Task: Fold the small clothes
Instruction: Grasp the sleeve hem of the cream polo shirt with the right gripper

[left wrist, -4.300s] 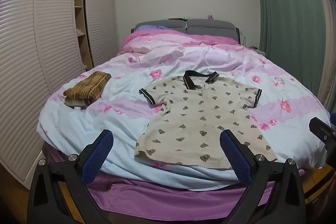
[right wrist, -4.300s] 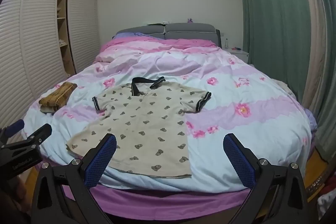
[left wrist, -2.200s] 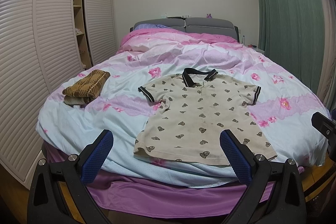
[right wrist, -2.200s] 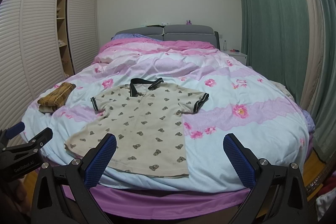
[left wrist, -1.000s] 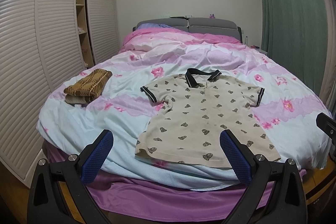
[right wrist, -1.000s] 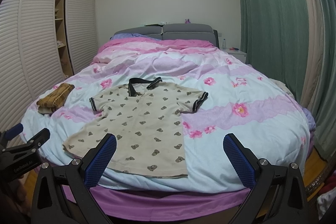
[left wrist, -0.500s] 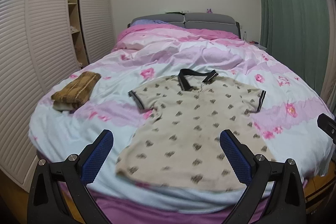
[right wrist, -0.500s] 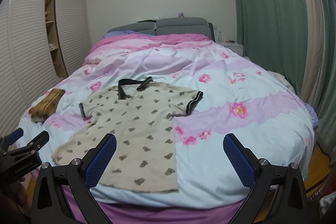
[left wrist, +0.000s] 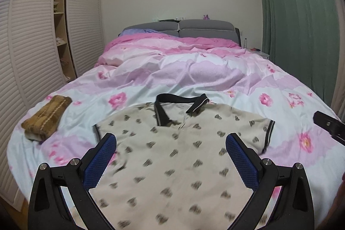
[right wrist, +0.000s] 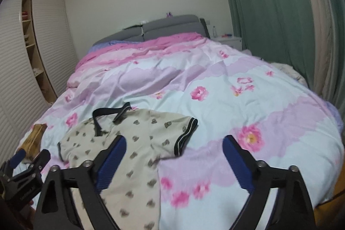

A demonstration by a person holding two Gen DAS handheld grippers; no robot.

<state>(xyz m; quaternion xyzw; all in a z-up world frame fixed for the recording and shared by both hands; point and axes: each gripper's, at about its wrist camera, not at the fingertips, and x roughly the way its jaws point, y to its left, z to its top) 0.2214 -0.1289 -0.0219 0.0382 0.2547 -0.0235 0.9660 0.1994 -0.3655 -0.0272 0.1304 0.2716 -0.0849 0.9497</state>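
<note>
A small beige polo shirt with dark heart prints and a black collar lies flat, face up, near the foot of the bed. My left gripper hovers open over the shirt's chest, nothing between its blue pads. My right gripper is above the shirt's right sleeve and the quilt beside it; its jaws are closing with nothing pressed between them. Part of the left gripper shows at the lower left of the right wrist view.
A folded brown patterned garment lies at the bed's left edge. The pink floral quilt covers the bed. Louvred wardrobe doors stand on the left, green curtains on the right, a grey headboard at the far end.
Both grippers have moved forward over the bed, so the shirt now lies under them and looks larger. The right gripper's jaws stand narrower than before and it has rolled.
</note>
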